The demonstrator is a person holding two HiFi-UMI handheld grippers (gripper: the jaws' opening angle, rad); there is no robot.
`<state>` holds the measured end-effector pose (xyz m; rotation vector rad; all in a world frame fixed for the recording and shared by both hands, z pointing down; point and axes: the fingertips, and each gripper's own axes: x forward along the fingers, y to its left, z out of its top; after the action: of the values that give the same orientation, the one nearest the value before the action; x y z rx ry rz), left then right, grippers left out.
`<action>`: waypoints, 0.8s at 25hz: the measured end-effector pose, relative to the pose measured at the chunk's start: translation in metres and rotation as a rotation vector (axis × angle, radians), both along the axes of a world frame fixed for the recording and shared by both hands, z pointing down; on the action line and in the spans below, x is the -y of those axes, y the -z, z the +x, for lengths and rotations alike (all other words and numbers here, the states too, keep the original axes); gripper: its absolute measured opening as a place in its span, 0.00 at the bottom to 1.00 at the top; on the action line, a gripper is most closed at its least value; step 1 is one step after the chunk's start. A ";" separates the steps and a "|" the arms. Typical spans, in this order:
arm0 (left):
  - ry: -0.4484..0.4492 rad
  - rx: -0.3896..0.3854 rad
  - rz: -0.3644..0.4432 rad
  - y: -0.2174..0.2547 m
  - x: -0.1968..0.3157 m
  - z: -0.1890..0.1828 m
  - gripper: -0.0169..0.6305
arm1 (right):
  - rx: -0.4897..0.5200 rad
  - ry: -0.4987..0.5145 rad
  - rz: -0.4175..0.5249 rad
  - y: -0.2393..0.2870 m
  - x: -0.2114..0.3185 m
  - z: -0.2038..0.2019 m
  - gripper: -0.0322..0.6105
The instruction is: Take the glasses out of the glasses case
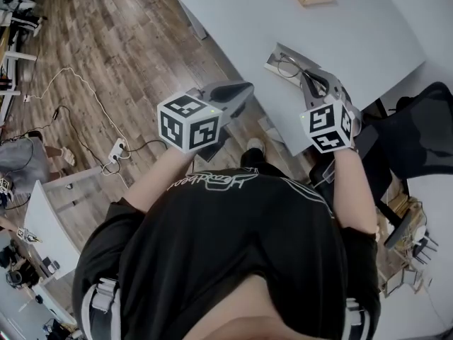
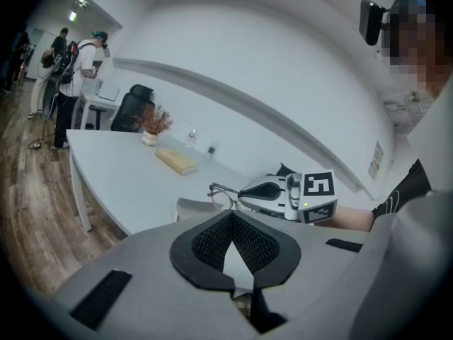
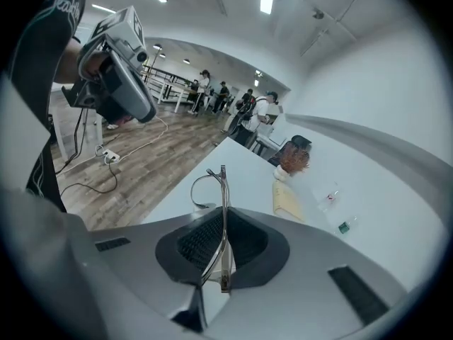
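**Glasses gripped, case not yet cleared**

Jaws of the right gripper (image 1: 311,83) are closed on the thin metal frame of the glasses (image 3: 216,190), which runs up between the pads, one lens rim looping out past the tips. The left gripper (image 1: 237,92) hangs off the bench (image 1: 354,34) edge, over the wooden floor, jaws pressed together on nothing.

Just beyond the right jaws, the glasses case (image 1: 279,57) lies open near the bench's edge. The glasses sit directly over it. I cannot tell whether they touch it. By my reading the grasp is made and the lift is under way; carrying the glasses clear and setting them down remain.

The right gripper view hides the case behind its own jaws. Only the left gripper view shows the frame side-on above the case, and only the head view shows the left gripper well off the bench.

Farther along the bench lie a yellow book (image 2: 177,161) and a vase of dried flowers (image 2: 152,122).
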<state>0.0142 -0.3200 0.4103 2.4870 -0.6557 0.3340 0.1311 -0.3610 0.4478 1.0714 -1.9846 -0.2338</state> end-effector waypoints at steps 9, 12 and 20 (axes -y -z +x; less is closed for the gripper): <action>-0.032 -0.034 0.079 0.038 -0.056 -0.011 0.04 | 0.196 -0.096 0.104 0.072 -0.076 -0.008 0.08; -0.047 -0.049 0.099 0.047 -0.080 -0.014 0.04 | 0.222 -0.123 0.161 0.094 -0.109 -0.011 0.08; -0.089 -0.087 0.137 0.064 -0.139 -0.022 0.04 | 0.369 -0.214 0.247 0.129 -0.193 -0.015 0.08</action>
<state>-0.0073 -0.1807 0.3463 2.6501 -0.5502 0.2195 0.1164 -0.1677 0.3190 1.5681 -2.1797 -0.1787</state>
